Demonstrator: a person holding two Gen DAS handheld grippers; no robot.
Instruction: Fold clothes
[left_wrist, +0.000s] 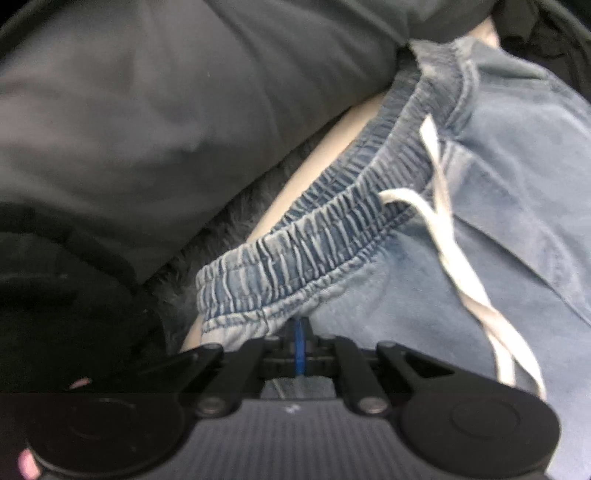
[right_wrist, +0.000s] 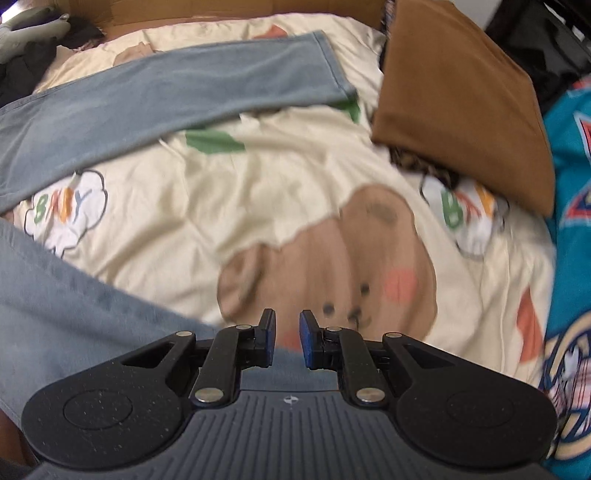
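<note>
Pinching jeans (left_wrist: 480, 240) waistband in left tongs (left_wrist: 300, 334), right tongs (right_wrist: 287, 338) spread above bedspread (right_wrist: 229, 192)

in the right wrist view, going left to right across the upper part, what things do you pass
Blue trouser leg → cream bear-print bedsheet → folded brown cloth → teal printed garment.

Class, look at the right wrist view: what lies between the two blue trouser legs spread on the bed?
In the right wrist view, only bare cream bedsheet lies between the far trouser leg and the near trouser leg, with green shapes and a "BABY" cloud print.
</note>
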